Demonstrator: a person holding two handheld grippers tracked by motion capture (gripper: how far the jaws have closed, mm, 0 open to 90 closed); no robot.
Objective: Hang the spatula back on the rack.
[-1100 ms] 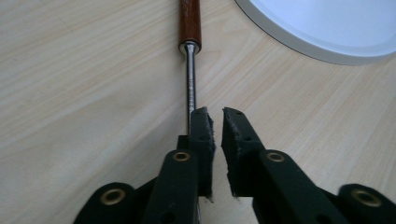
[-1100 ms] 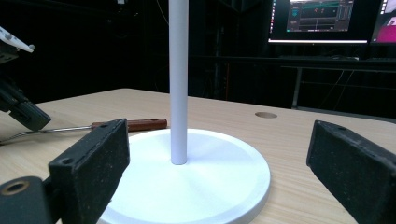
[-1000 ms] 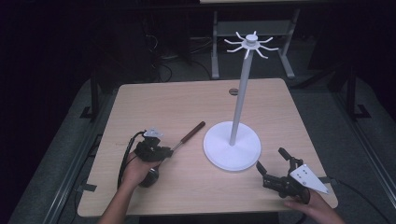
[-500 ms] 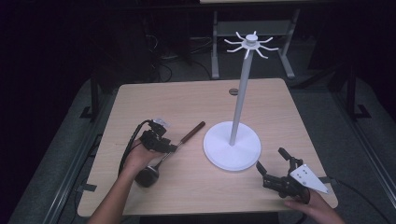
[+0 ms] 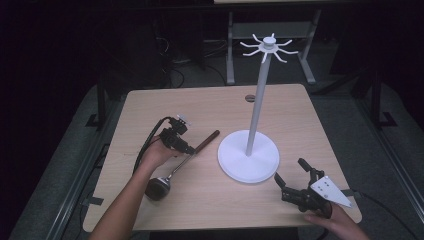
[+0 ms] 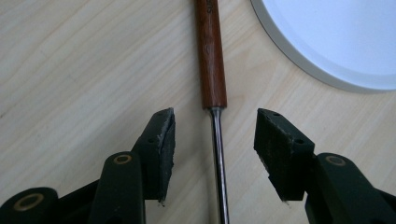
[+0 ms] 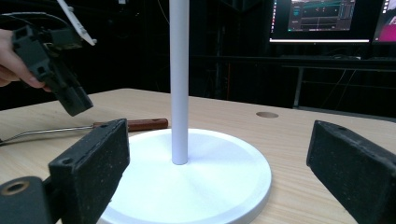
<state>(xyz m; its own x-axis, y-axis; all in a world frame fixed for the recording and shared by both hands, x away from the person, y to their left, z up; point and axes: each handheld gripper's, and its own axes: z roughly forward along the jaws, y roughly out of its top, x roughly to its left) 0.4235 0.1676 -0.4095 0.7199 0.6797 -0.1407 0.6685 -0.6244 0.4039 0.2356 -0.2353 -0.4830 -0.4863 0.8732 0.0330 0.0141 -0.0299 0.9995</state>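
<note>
A ladle [image 5: 207, 141] with a brown wooden handle, a thin metal shaft and a dark bowl lies on the table, left of the white hook stand [image 5: 248, 156]. My left gripper [image 5: 188, 148] hovers open above it. In the left gripper view [image 6: 215, 114] the jaws straddle the shaft just below the wooden handle [image 6: 210, 56], without touching it. The stand's base [image 6: 336, 37] lies at the upper right there. My right gripper [image 5: 291, 170] stands open near the table's front right. In the right gripper view [image 7: 219, 135] it faces the stand's pole [image 7: 179, 84], with the left gripper [image 7: 70, 100] beyond.
The wooden table [image 5: 165, 105] has a round cable hole [image 5: 249, 98] near its far edge. The stand's top [image 5: 269, 42] carries several short arms. A metal frame stands on the floor behind the table. Lit monitors [image 7: 317, 18] show in the dark background.
My left gripper has moved away from the person and to the right, along the ladle's shaft toward the handle, uncovering the bowl. The right gripper has stayed put.
</note>
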